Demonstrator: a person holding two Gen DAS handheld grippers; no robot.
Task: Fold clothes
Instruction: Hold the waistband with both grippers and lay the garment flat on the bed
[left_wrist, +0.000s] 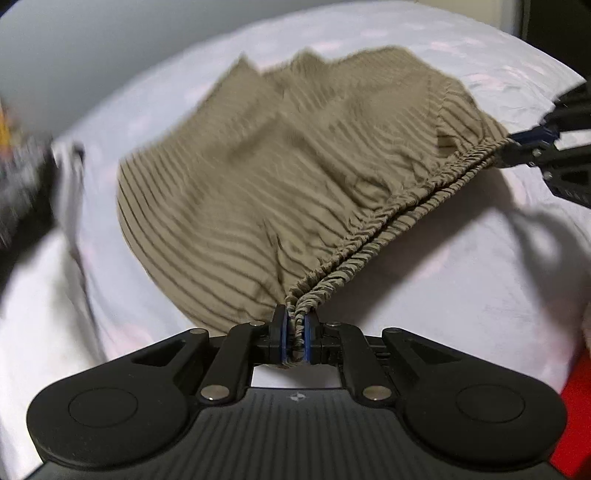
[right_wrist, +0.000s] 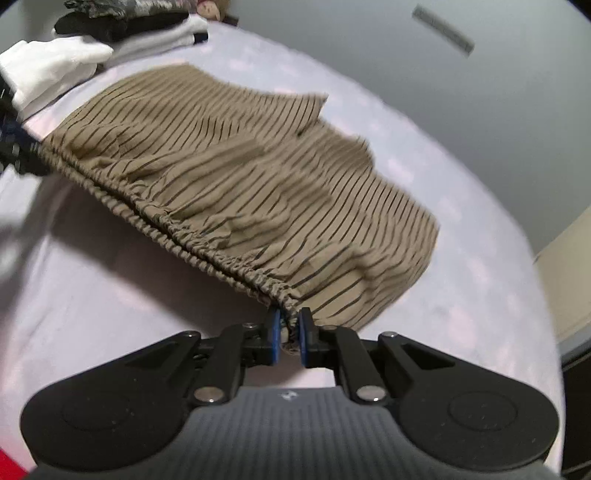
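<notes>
A pair of tan shorts with thin dark stripes (left_wrist: 258, 177) (right_wrist: 258, 177) hangs stretched above a pale lilac bedsheet (left_wrist: 443, 277) (right_wrist: 92, 295). Its gathered elastic waistband (left_wrist: 399, 218) (right_wrist: 192, 240) runs taut between the two grippers. My left gripper (left_wrist: 295, 325) is shut on one waistband end. My right gripper (right_wrist: 288, 328) is shut on the other end, and it also shows at the right edge of the left wrist view as the right gripper (left_wrist: 517, 147). The legs trail away onto the sheet, blurred by motion.
Folded white and dark clothes (right_wrist: 74, 55) are stacked at the bed's far left corner; a blurred part of the stack (left_wrist: 33, 177) shows left. A grey wall (right_wrist: 406, 55) stands behind the bed. Something red (left_wrist: 576, 406) lies near the lower right edge.
</notes>
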